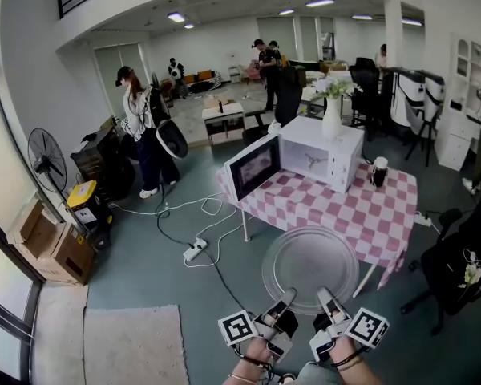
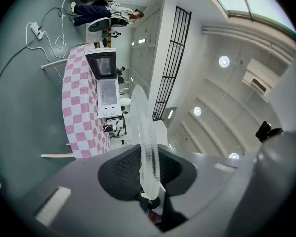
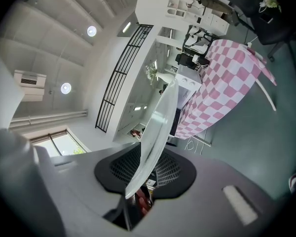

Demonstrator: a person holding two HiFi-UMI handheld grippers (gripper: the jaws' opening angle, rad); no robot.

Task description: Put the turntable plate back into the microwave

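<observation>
A round clear glass turntable plate (image 1: 310, 265) hangs level in the air in front of the table. My left gripper (image 1: 287, 297) is shut on its near rim at the left, and my right gripper (image 1: 324, 297) is shut on the rim just beside it. Each gripper view shows the plate edge-on, the plate (image 2: 147, 152) between the left jaws and the plate (image 3: 155, 137) between the right jaws. The white microwave (image 1: 314, 156) stands on the pink-checked table (image 1: 361, 211) ahead, with its door (image 1: 252, 165) swung open to the left.
A white vase (image 1: 331, 119) stands on top of the microwave and a dark cup (image 1: 378, 172) is beside it. A power strip (image 1: 196, 249) and cables lie on the floor at the left. A black office chair (image 1: 457, 271) is at the right. Several people stand farther back.
</observation>
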